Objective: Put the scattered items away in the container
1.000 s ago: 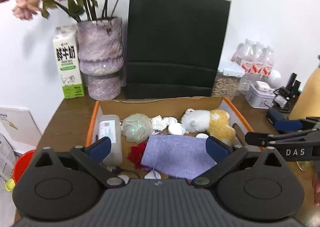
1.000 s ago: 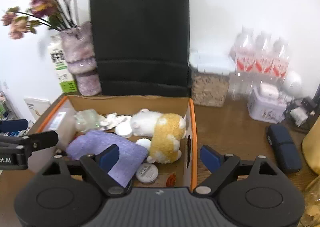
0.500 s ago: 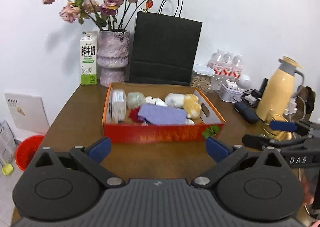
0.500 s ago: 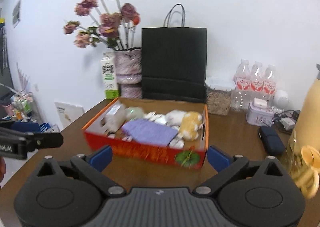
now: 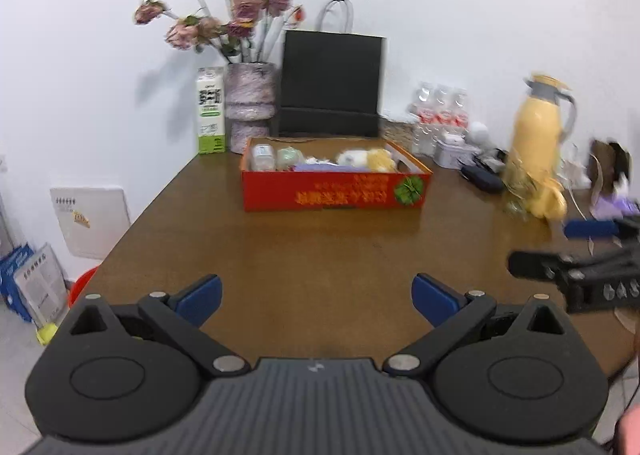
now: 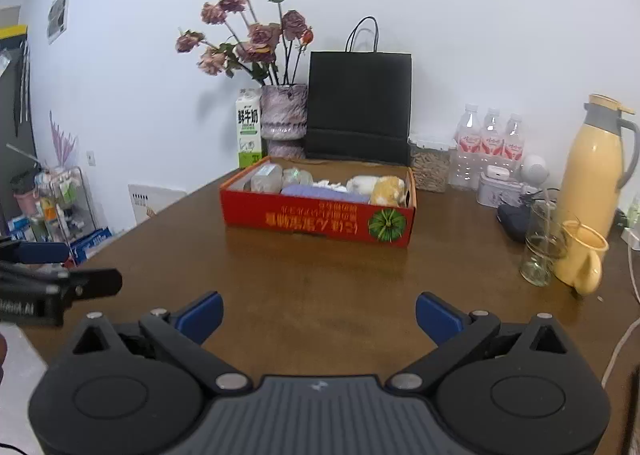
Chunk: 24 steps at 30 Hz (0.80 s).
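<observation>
We find both tongs withdrawn from the red box; a second ago each camera looked down into it at close range, and now the box sits well ahead of both, with a broad stretch of bare brown table between the fingertips and its near wall; the left gripper has its jaws wide apart with nothing between them; the right gripper likewise stands fully apart and empty, its jaws having just been opening further during the retreat; inside the box we still see the clear bottle at the left end, the purple cloth in the middle and the plush toy toward the right end, lying much as before; no loose item shows on the table between the tongs and the box; the yellow jug, glass and water bottles to the right of the right gripper look like fixtures, not scatter; our judgement is that the tidying is complete or nearly so, and this pull-back reads as a closing move
</observation>
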Motion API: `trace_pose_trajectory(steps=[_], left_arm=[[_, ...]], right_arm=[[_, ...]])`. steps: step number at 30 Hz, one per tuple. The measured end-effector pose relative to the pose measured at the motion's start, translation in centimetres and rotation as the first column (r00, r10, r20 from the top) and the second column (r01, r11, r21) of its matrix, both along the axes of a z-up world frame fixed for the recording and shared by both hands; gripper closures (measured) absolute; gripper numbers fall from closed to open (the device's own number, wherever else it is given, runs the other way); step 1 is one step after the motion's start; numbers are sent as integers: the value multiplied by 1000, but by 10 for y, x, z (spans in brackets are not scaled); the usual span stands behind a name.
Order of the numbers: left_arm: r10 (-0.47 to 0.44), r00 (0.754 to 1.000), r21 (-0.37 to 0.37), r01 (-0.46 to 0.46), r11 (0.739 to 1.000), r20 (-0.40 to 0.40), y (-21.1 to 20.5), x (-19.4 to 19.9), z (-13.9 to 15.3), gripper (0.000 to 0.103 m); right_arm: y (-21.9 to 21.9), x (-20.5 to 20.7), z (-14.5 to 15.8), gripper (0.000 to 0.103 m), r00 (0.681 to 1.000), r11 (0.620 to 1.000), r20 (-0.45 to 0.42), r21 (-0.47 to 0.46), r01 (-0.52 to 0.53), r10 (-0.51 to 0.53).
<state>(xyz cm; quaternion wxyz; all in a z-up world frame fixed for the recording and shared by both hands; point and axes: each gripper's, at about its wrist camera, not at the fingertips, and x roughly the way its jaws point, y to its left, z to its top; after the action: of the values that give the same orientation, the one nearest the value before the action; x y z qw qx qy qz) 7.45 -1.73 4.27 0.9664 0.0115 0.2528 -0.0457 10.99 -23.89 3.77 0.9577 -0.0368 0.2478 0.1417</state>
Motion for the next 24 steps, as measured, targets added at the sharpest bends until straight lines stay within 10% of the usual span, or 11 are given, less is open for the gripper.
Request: trace_pose_trajectory(steps=[6, 14, 24], left_arm=[[-55, 991, -40, 50, 998, -118, -11, -19, -15, 0], [109, 994, -33, -110, 993, -18, 13, -36, -7, 0], [78, 997, -4, -78, 997, -8, 5, -38, -7, 0]], right_arm=[[11, -46, -17, 0, 1000, 1000, -5, 17, 15, -15], [15, -70, -27, 0, 997, 996, -20, 39, 79, -78], [30, -75, -32, 0, 998, 997, -16, 49, 56, -55]])
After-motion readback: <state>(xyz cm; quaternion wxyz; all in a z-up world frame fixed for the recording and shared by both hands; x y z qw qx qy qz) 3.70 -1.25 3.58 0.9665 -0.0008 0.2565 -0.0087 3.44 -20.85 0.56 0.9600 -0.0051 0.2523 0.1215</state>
